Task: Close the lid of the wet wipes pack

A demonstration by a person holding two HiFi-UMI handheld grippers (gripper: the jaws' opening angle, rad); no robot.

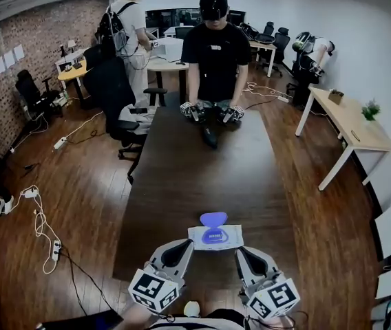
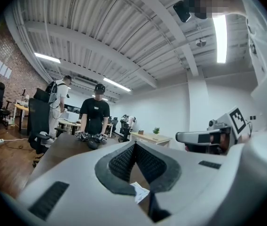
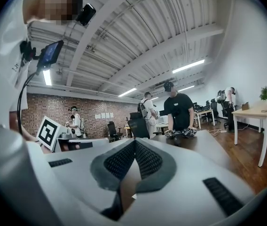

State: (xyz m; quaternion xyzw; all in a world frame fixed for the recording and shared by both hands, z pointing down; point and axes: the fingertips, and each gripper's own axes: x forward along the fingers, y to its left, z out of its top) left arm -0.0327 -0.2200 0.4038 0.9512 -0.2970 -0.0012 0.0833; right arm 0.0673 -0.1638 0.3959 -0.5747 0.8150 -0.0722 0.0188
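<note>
The wet wipes pack (image 1: 215, 237) is white with a blue label and lies flat near the front end of the dark table (image 1: 182, 177). Its blue lid (image 1: 213, 218) stands flipped open toward the far side. My left gripper (image 1: 184, 244) is just left of the pack's near edge, jaws together and holding nothing. My right gripper (image 1: 241, 252) is just right of it, also shut and empty. In the left gripper view the left gripper (image 2: 134, 146) has its pads meeting, and a corner of the pack (image 2: 139, 192) shows below them. The right gripper (image 3: 134, 142) also shows closed pads.
A person in black (image 1: 215, 47) stands at the table's far end with two grippers (image 1: 212, 111) resting on it and a dark object (image 1: 210, 137) beside them. A black chair (image 1: 116, 95) is at the left, a white desk (image 1: 350, 126) at the right, and cables (image 1: 40, 229) on the floor.
</note>
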